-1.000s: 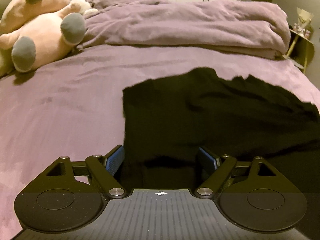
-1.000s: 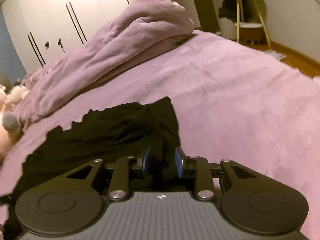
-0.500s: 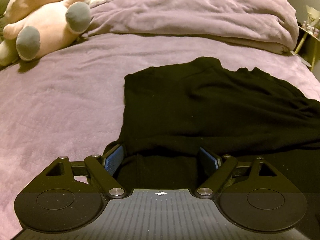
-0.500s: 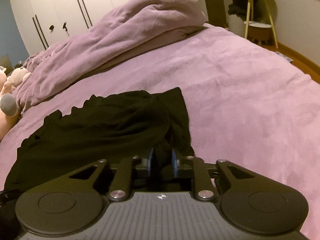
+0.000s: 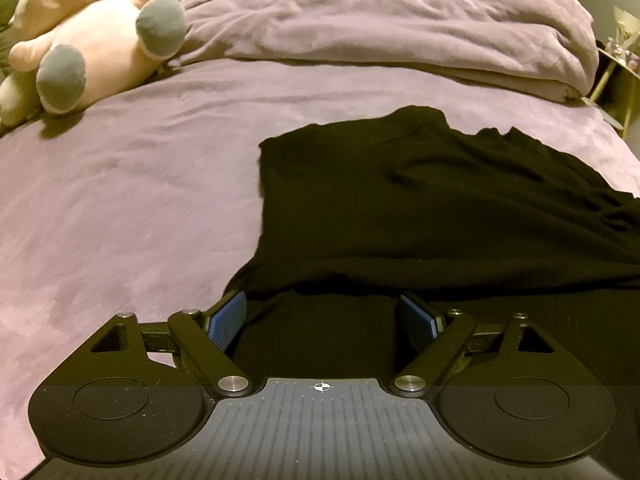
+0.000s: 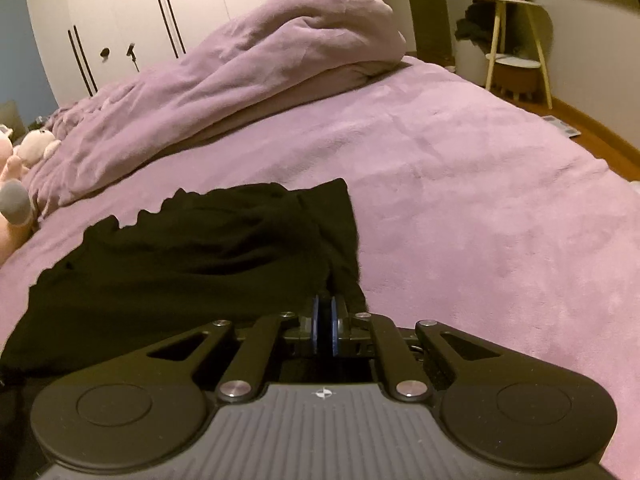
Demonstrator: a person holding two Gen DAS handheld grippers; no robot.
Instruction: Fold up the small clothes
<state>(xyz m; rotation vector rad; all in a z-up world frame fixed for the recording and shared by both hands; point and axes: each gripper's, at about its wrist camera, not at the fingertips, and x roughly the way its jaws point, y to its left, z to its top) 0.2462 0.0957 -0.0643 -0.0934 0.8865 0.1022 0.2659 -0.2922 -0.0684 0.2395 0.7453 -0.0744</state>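
Note:
A black garment (image 5: 420, 208) lies spread on the purple bed, folded over itself at its near edge. My left gripper (image 5: 322, 318) is open, its blue pads on either side of the garment's near left edge. In the right wrist view the same garment (image 6: 192, 256) lies to the left. My right gripper (image 6: 325, 330) is shut on the garment's near right edge, the blue pads pressed together on the black cloth.
A bunched purple duvet (image 5: 400, 32) lies across the far side of the bed. A pink plush toy (image 5: 88, 40) lies at the far left. A small side table (image 6: 516, 40) stands off the bed's right side. White wardrobe doors (image 6: 120, 20) stand behind.
My right gripper closed from a narrow gap to fully shut on the garment's edge. The left gripper stayed open and the garment settled flatter on the bed.

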